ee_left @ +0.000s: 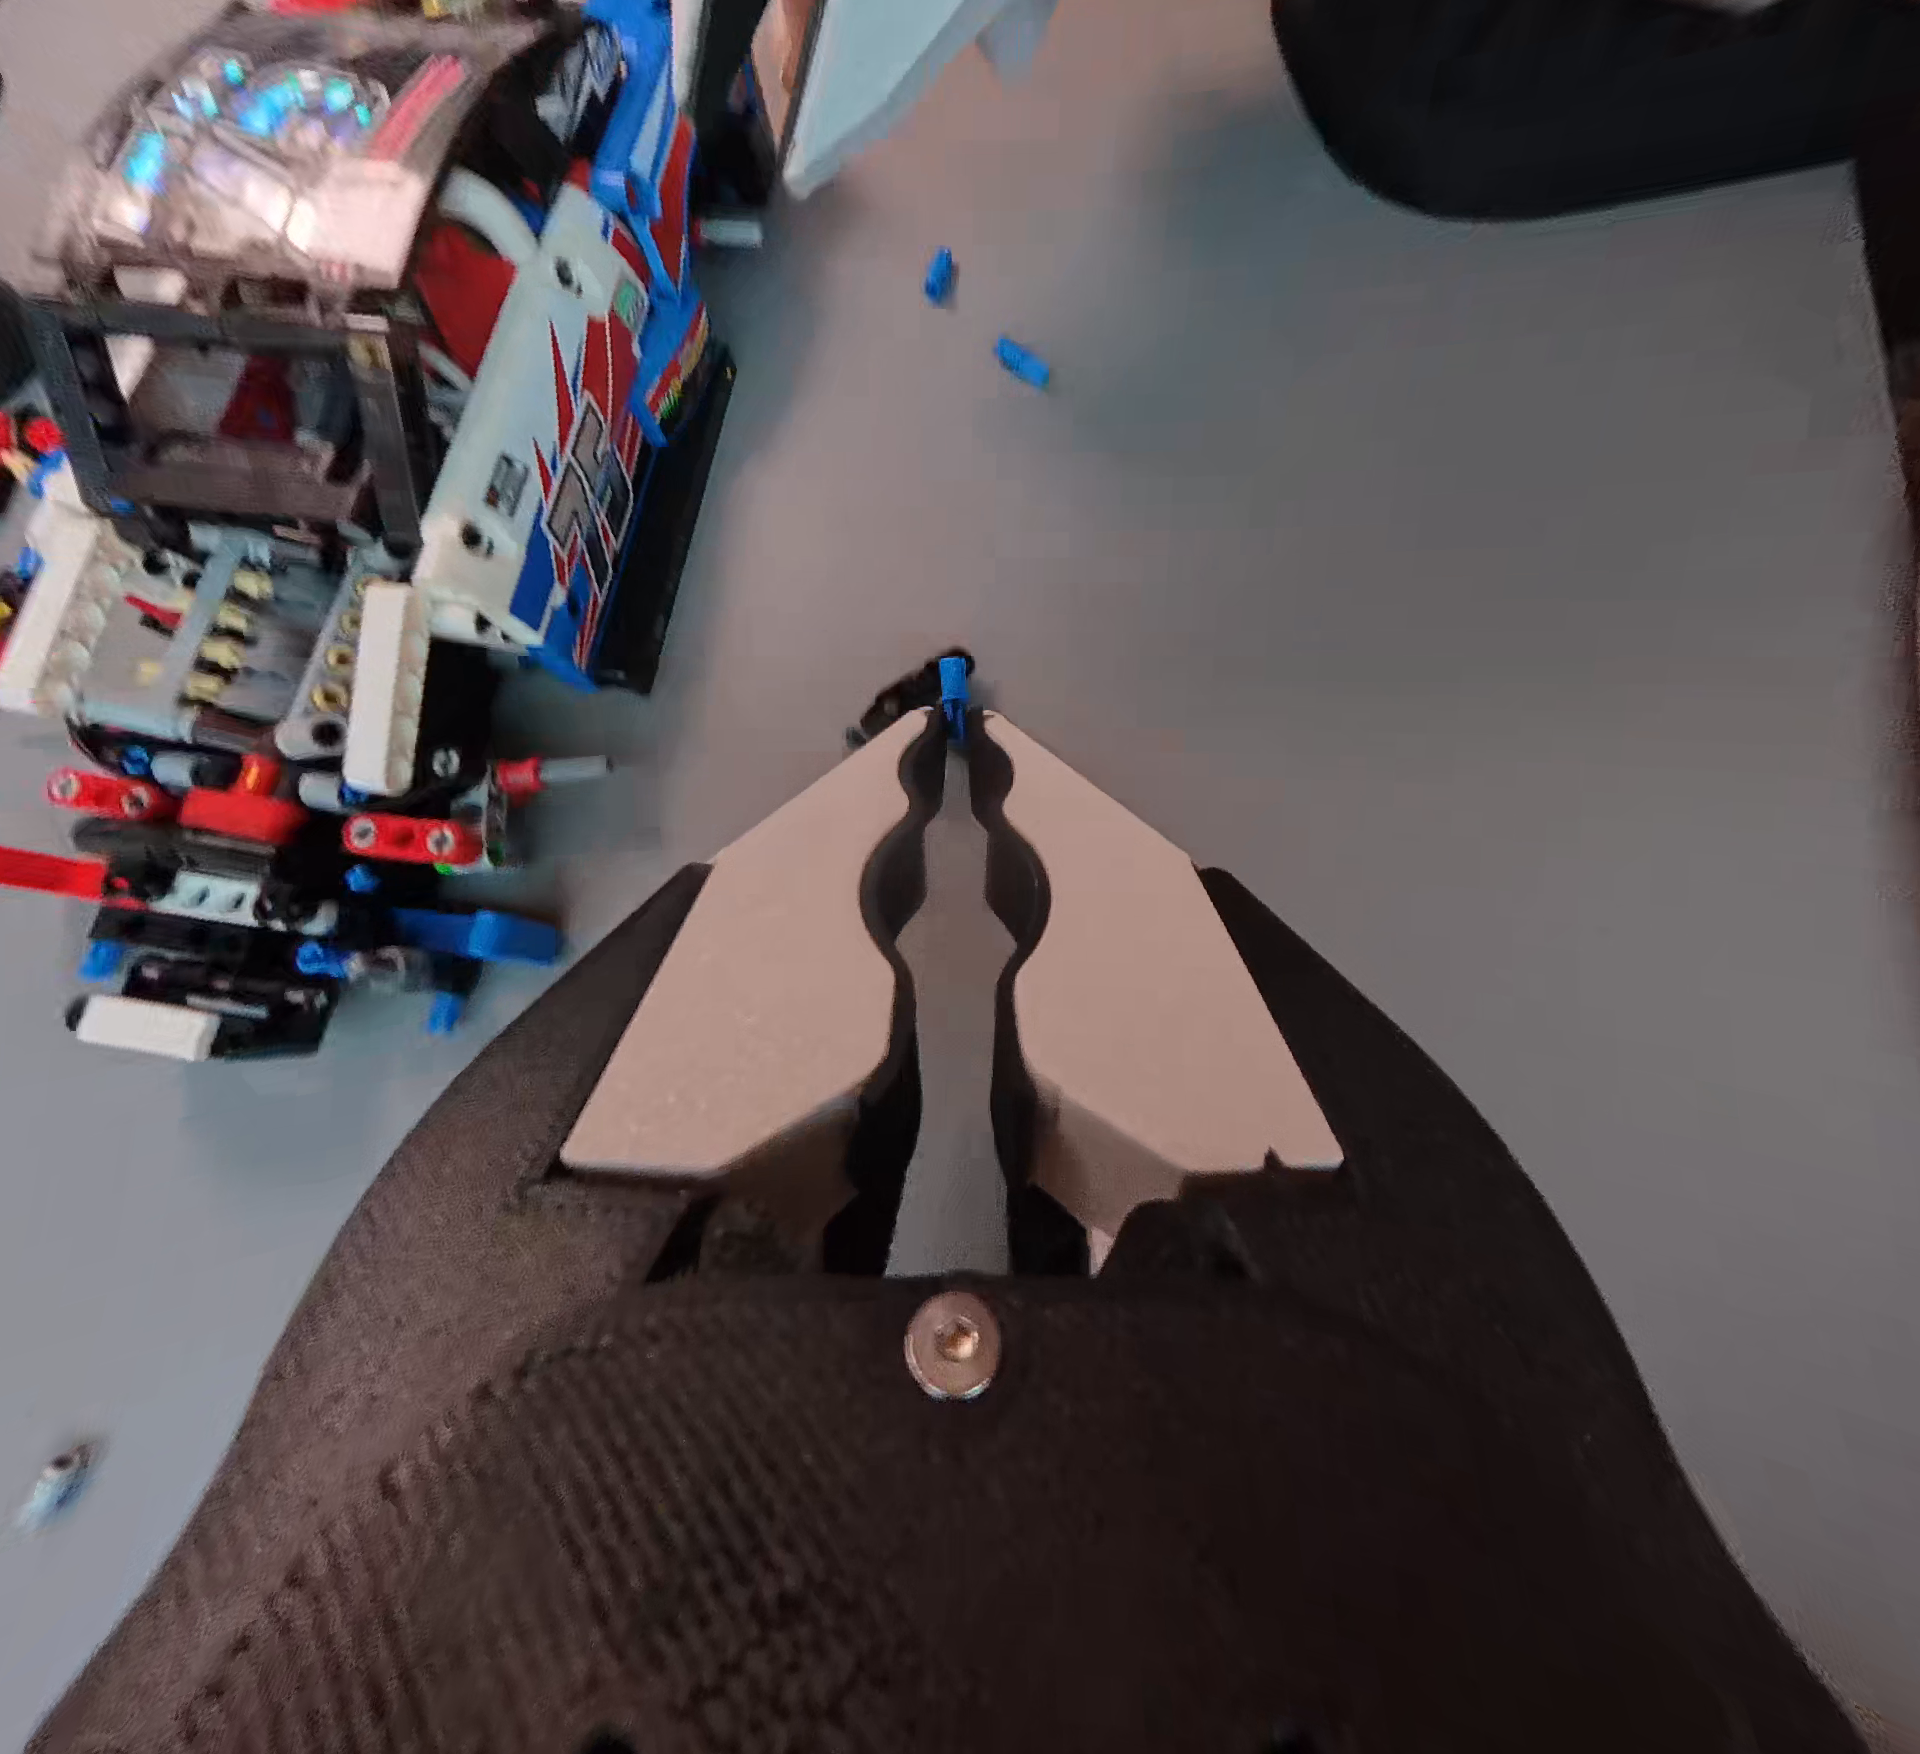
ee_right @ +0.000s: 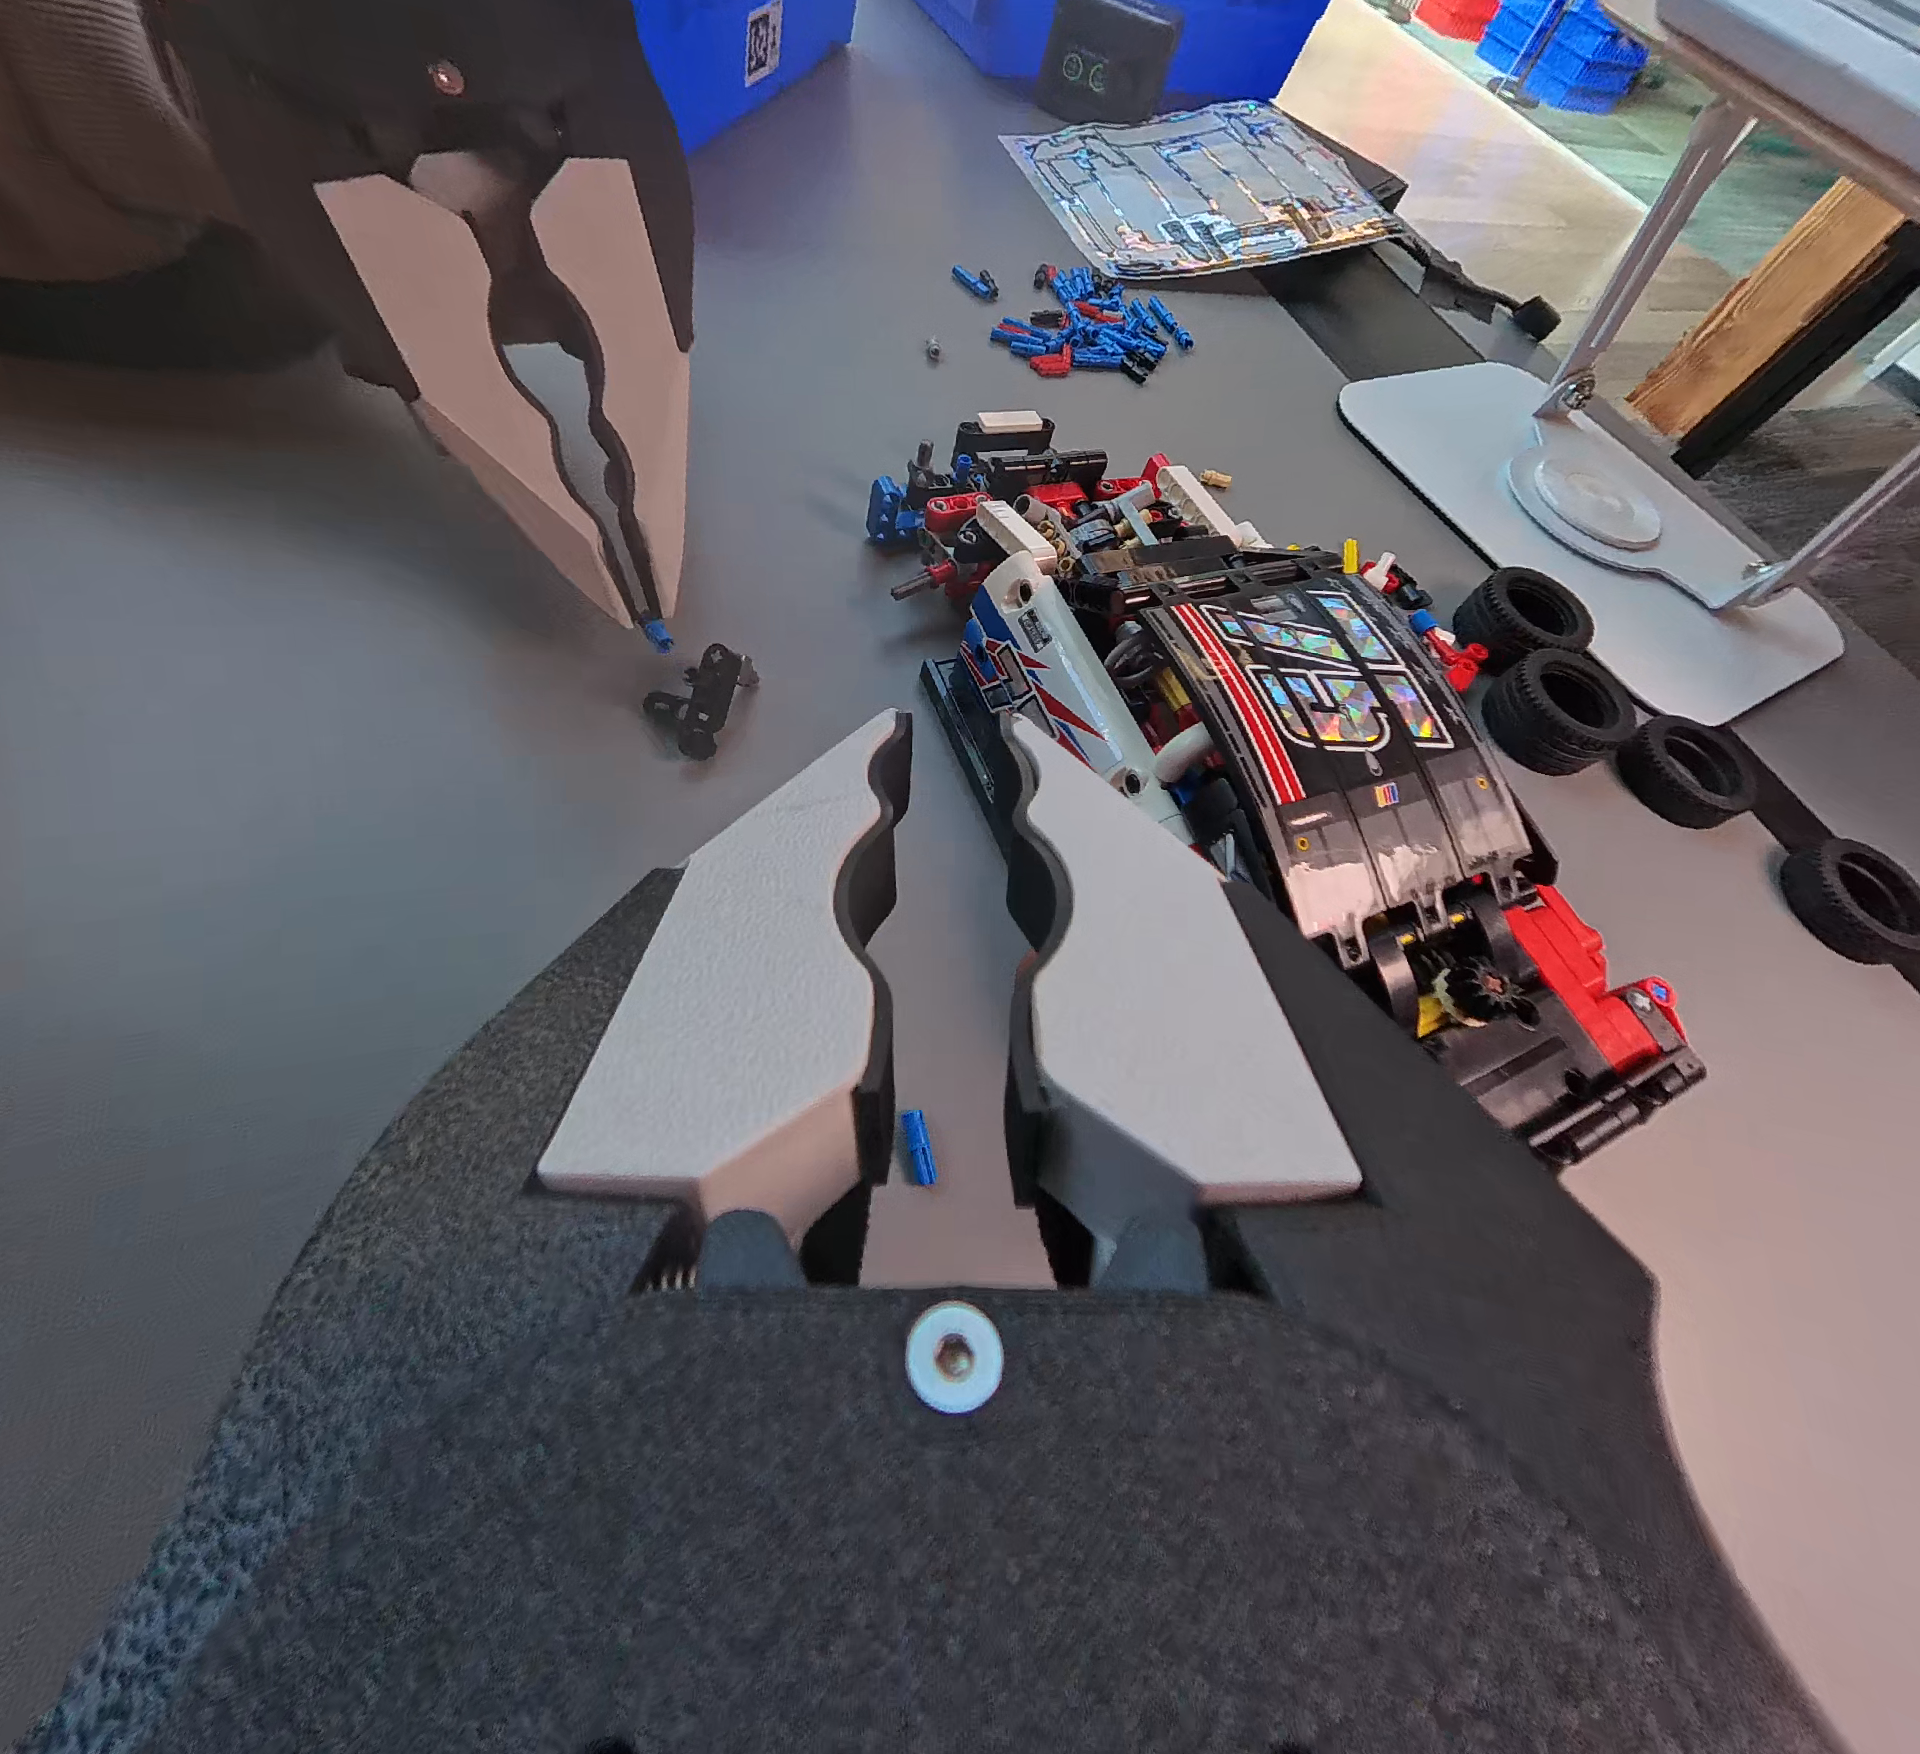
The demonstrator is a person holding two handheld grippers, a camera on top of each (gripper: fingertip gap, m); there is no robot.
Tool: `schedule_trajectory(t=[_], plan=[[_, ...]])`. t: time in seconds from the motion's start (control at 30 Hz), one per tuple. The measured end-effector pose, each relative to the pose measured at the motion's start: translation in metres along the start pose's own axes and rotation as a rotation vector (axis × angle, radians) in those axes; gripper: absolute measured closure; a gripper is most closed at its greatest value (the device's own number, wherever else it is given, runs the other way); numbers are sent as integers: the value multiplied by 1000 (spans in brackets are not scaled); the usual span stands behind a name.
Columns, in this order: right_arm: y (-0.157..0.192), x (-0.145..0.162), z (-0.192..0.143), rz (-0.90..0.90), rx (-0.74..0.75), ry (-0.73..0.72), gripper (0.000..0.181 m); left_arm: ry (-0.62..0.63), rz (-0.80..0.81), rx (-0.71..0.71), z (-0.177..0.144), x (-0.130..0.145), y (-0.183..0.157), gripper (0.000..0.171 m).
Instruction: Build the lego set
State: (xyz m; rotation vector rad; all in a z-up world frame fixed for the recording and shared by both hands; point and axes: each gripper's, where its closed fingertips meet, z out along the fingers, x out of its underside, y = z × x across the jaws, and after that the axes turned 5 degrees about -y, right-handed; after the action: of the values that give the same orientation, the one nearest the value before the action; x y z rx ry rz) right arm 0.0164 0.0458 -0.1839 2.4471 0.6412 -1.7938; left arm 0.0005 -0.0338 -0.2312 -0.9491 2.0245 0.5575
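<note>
Left gripper [ee_left: 954,715]: pinched tight on a small blue plastic peg [ee_left: 952,688], just above a small black connector piece [ee_right: 698,698].
Right gripper [ee_right: 958,734]: jaws narrowly apart, empty, hovering by the car.
Half-built red, white, blue and black lego race car [ee_right: 1257,738]: lying on the grey surface [ee_right: 312,769].
Four black rubber tyres [ee_right: 1556,709]: beside the car.
</note>
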Motion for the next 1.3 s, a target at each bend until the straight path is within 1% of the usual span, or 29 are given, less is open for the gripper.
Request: schedule_trajectory(t=[0.07,0.1,0.13,0.2,0.27,0.33,0.43,0.5,0.53,0.57,0.63,0.67,0.73,0.87,0.97,1.1,1.23,1.3], plan=[[-8,-1,-3,19,27,-9,169,-68,18,-32,8,-24,7,169],[-12,-2,-4,34,39,-19,169,-70,31,-38,16,-32,10,169],[-16,-3,-6,53,48,-30,168,-44,38,-36,26,-34,13,169],[-21,-4,-9,89,60,-56,164,34,37,14,48,-29,12,169],[-23,-6,-12,112,63,-69,159,52,40,42,64,-26,12,168],[-24,-8,-14,104,72,-80,156,63,37,46,71,-22,13,167],[-22,-10,-14,61,74,-84,160,-12,43,38,62,-30,15,153],[-17,-9,-12,31,61,-81,170,-57,32,55,46,-34,16,146],[-14,-6,-10,18,44,-66,178,-72,31,79,37,-34,15,146],[-9,-2,-8,2,23,-46,181,-78,35,121,27,-31,11,145],[0,3,-3,-35,-14,-16,181,-53,26,217,12,-18,1,142],[5,3,0,-39,-30,-15,181,-32,24,233,9,-9,0,140],[19,0,4,-13,-96,-29,181,7,49,220,9,5,2,137],[28,-8,12,-13,-109,-83,181,34,83,203,19,9,3,144],[31,-18,12,-22,-115,-166,181,42,120,163,21,8,7,161],[32,-39,7,-29,-101,-282,181,24,167,107,19,7,9,164],[35,-55,0,8,-100,-371,181,-83,159,45,6,-14,11,164],[35,-64,-3,26,-93,-420,181,-161,91,15,-4,-26,13,164]])
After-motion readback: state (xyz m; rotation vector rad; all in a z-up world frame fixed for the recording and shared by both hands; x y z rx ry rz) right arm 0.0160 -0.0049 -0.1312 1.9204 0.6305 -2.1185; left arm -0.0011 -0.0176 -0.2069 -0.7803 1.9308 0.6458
